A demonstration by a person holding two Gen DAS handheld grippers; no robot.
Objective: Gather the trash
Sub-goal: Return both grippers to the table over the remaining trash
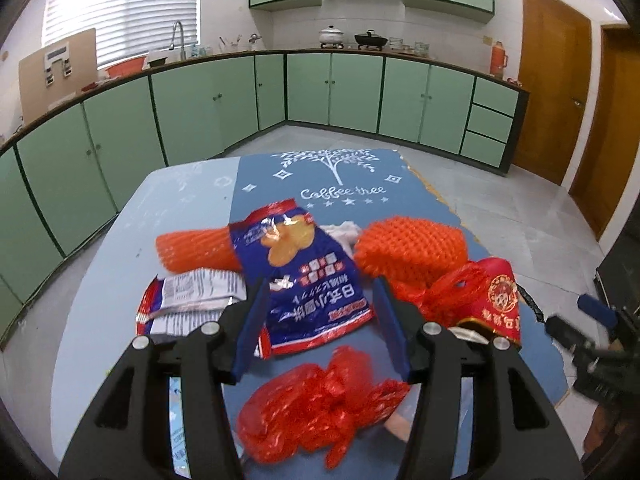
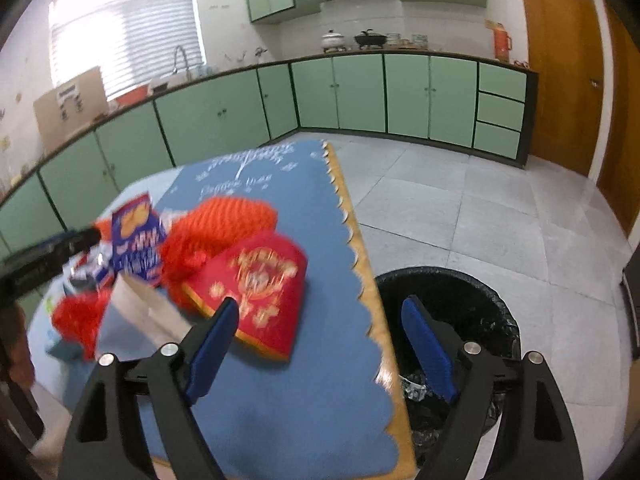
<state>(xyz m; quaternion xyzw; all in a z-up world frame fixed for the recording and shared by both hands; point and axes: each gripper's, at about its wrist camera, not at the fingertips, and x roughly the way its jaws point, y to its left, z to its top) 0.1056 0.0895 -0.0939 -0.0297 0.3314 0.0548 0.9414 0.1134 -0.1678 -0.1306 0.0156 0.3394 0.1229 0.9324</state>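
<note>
- The table [image 1: 100, 280] is covered toward its right side by a blue mat [image 2: 280, 400], whose scalloped tan edge runs along the table's right side in the right wrist view.
- Just beyond that edge, on the grey tiled floor [image 2: 500, 220], a black-lined trash bin [image 2: 460, 300] is seen, with crumpled scraps inside; open floor lies around it up to the green cabinets [image 1: 340, 92].
- The left gripper [image 1: 320, 320] is held with its jaws partly apart and nothing gripped; the blue snack bag [image 1: 312, 276] is seen between its blue pads, lying on the mat.
- The right gripper [image 2: 324, 344] is spread wide and holds nothing; one pad is seen above the mat, the other above the bin.
- The trash is heaped mid-table: two orange foam nets [image 1: 412, 248], a white-printed wrapper [image 1: 192, 296], a red gold-printed bag [image 2: 260, 284] and crumpled red plastic mesh [image 1: 320, 404] nearest the left gripper.
- The right wrist view is blurred, so print on the wrappers cannot be read there; a pale strip beside the red bag cannot be identified.
- The bin is shown only by the right wrist view; the white-printed wrapper is plain only in the left.
- In the left wrist view the right gripper is cut off at the right edge.
</note>
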